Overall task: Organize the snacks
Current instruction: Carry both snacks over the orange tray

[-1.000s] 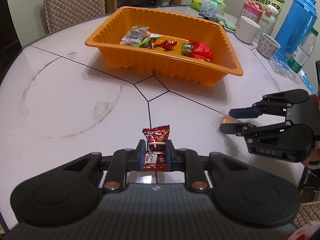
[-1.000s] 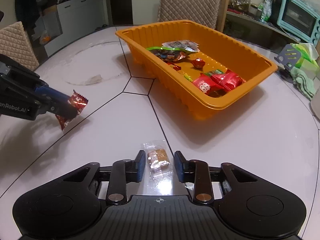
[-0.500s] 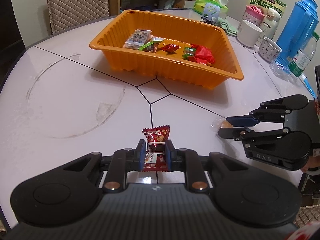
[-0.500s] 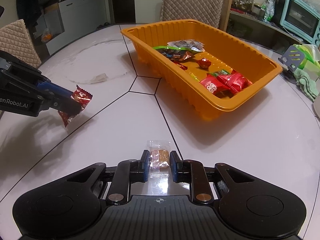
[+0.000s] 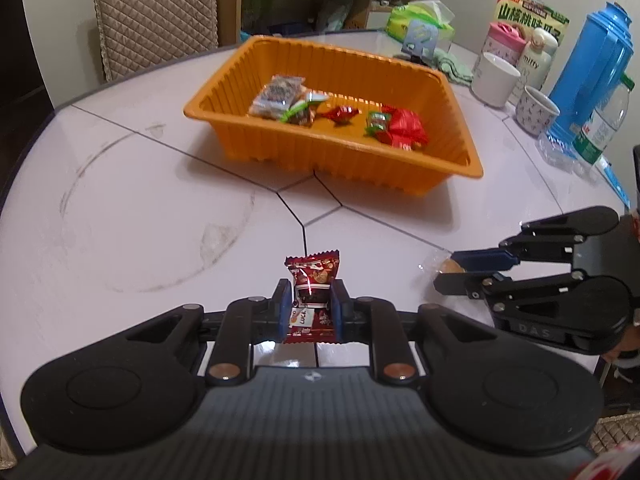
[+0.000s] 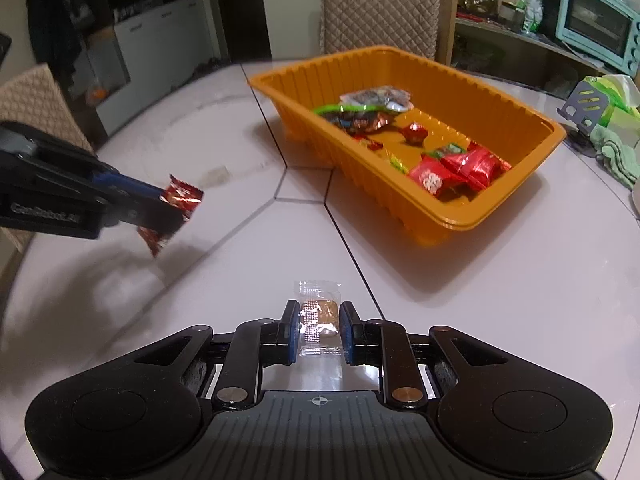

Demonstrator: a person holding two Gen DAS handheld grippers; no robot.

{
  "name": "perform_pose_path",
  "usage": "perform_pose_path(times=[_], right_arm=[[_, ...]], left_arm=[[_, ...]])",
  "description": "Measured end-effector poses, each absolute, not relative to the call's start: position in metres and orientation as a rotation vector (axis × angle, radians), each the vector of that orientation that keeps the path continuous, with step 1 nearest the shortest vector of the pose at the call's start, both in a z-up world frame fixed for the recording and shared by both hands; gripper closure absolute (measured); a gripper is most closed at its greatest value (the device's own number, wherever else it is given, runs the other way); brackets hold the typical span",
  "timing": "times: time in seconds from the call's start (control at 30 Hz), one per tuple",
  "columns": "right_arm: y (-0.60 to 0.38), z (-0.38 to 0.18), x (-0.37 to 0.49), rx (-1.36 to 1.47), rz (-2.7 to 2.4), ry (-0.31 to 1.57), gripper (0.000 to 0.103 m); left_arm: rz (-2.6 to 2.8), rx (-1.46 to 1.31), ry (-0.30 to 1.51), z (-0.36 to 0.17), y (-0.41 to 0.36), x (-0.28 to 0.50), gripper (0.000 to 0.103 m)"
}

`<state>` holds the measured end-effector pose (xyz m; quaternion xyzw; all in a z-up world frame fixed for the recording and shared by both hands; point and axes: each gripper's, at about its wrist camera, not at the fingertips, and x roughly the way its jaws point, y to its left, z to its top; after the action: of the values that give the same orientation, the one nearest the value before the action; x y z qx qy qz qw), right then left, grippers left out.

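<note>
My left gripper (image 5: 309,291) is shut on a dark red snack packet (image 5: 313,282), held a little above the white table; the right wrist view shows that packet (image 6: 176,208) off the surface with its shadow below. My right gripper (image 6: 319,314) is shut on a clear-wrapped brown biscuit (image 6: 320,314), also seen in the left wrist view as the biscuit (image 5: 448,266) between the right gripper (image 5: 452,270). The orange tray (image 5: 400,178) stands farther back on the table with several wrapped snacks inside.
At the right rim of the table stand a blue thermos (image 5: 592,68), a water bottle (image 5: 604,128), two cups (image 5: 494,78) and a snack box (image 5: 528,12). A padded chair (image 5: 156,12) is behind the tray, a toaster oven (image 6: 600,28) on a shelf.
The right gripper closed onto the clear-wrapped biscuit. Both grippers have risen slightly with their snacks and the tray now looks farther off.
</note>
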<state>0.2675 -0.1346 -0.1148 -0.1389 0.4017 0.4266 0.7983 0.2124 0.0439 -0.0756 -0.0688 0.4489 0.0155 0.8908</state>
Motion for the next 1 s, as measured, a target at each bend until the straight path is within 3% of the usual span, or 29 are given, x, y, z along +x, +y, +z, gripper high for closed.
perform_pose_path(times=[0.6,1.0], right_arm=[[-0.14,-0.05,0.289,-0.009,0.899,0.834,0.082],[-0.14,-0.036,0.335,0.114,0.81,0.818,0.082]], left_arm=[[0.038,-0.142,0.835,-0.035,0.066,0.238,0.085],[-0.014,-0.078,0.784,-0.016,0.06,0.294,0.085]])
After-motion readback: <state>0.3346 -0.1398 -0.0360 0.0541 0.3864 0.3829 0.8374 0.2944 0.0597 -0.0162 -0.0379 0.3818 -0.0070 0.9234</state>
